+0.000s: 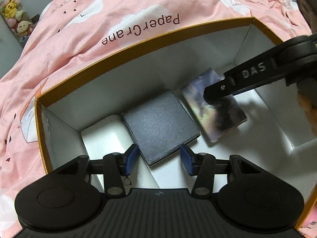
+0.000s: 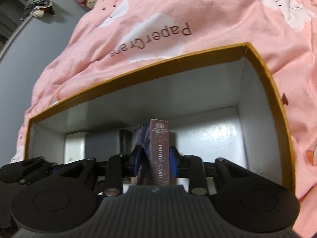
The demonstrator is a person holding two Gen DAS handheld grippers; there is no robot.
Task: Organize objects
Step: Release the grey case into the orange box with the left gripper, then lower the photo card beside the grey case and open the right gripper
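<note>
A large white-lined carton with an orange rim (image 1: 138, 43) lies on a pink bedcover. Inside it a grey textured box (image 1: 160, 123) lies flat beside a white block (image 1: 103, 130). My left gripper (image 1: 158, 159) is open, its blue pads either side of the grey box's near corner without touching it. To the right a "PHOTO CARD" box (image 1: 216, 115) leans tilted on the carton floor. In the right wrist view this photo card box (image 2: 160, 150) stands on edge between the pads of my right gripper (image 2: 156, 159), which are slightly apart from it. The carton rim (image 2: 138, 75) rises behind.
Pink bedcover (image 1: 99, 19) printed "PaperCrane" surrounds the carton. Plush toys (image 1: 13, 6) sit at the far left by a grey wall. A hand (image 1: 309, 109) shows at the right edge. White carton floor (image 2: 214, 138) to the right of the photo card box is bare.
</note>
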